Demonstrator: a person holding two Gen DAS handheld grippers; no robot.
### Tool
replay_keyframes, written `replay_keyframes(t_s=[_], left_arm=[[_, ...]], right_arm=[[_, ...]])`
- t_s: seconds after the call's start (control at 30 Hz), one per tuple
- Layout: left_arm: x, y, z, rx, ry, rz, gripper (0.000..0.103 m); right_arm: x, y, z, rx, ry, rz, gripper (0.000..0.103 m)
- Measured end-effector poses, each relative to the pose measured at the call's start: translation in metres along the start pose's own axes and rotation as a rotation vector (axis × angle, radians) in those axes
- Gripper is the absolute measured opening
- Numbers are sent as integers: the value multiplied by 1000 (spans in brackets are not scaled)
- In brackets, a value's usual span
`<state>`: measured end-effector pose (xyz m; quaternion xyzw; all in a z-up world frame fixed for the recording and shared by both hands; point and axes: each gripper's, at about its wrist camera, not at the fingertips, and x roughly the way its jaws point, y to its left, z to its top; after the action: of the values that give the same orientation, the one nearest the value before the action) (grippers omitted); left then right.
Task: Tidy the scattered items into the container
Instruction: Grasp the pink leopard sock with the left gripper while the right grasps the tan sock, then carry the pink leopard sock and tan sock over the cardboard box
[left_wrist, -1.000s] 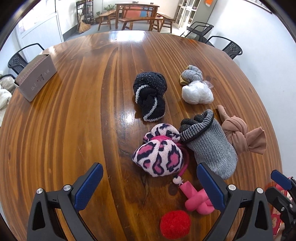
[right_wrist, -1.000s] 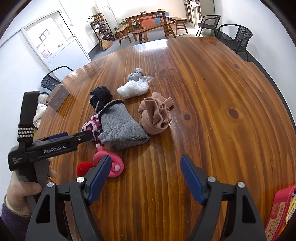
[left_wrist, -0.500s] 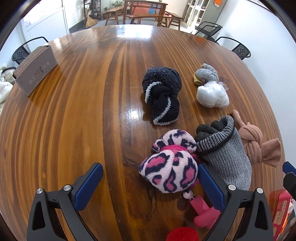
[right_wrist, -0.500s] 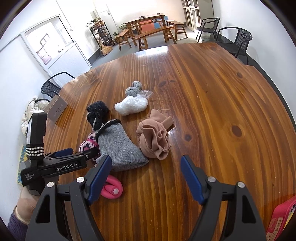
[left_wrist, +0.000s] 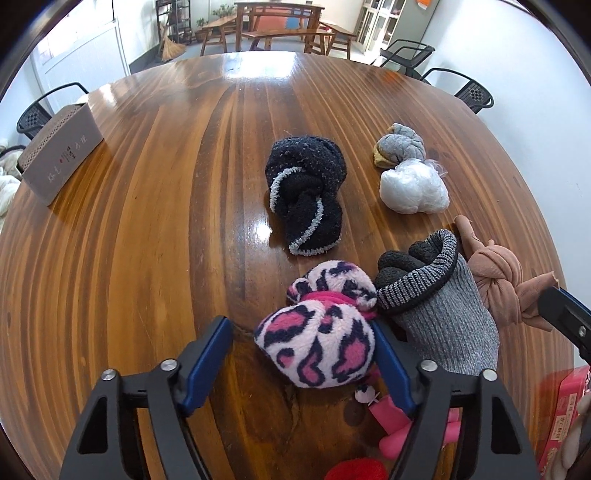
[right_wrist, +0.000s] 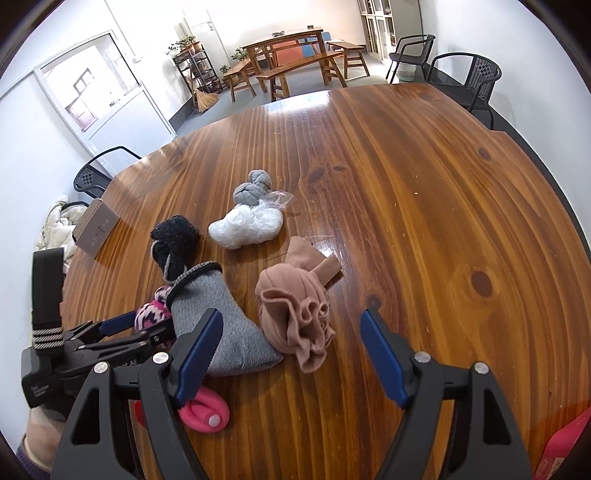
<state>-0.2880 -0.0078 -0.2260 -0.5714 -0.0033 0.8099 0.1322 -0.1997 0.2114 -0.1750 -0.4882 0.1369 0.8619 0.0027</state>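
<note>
Left tool (left_wrist: 303, 354) is closing around the pink leopard-print sock bundle (left_wrist: 317, 343) lying on the wooden counter (left_wrist: 147, 221); the right pad looks to be touching it, the left pad is apart. Right tool (right_wrist: 291, 343) is hanging spread, pinching nothing, over the tan knotted bundle (right_wrist: 295, 306). Grey ribbed sock bundle (left_wrist: 436, 310) is sitting just beside the leopard one. Red container (left_wrist: 565, 413) is showing at the counter's near right edge.

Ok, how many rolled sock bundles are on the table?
6: leopard-print between the left jaws, grey ribbed beside it, tan, black, white, small grey farthest. More may be hidden.
</note>
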Motion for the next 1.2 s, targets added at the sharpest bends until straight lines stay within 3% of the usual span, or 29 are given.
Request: replay_keyframes(t_s=[0.13, 0.27, 0.33, 0.43, 0.8, 1.2], left_arm=[[1, -2, 2, 2, -8, -1, 60], [-4, 2, 1, -5, -13, -4, 57], [-5, 3, 2, -8, -17, -5, 56], [-6, 6, 1, -26, -18, -15, 54], [-35, 19, -9, -70, -51, -37, 53], [-88, -40, -18, -3, -122, -64, 53]], right_arm=[[14, -2, 6, -2, 11, -18, 80], [32, -6, 7, -3, 44, -35, 78], [40, -7, 6, -12, 65, -35, 62], [47, -10, 5, 7, 90, 25, 48], [13, -12, -6, -6, 25, -5, 45], [-57, -35, -21, 40, -74, -12, 45]])
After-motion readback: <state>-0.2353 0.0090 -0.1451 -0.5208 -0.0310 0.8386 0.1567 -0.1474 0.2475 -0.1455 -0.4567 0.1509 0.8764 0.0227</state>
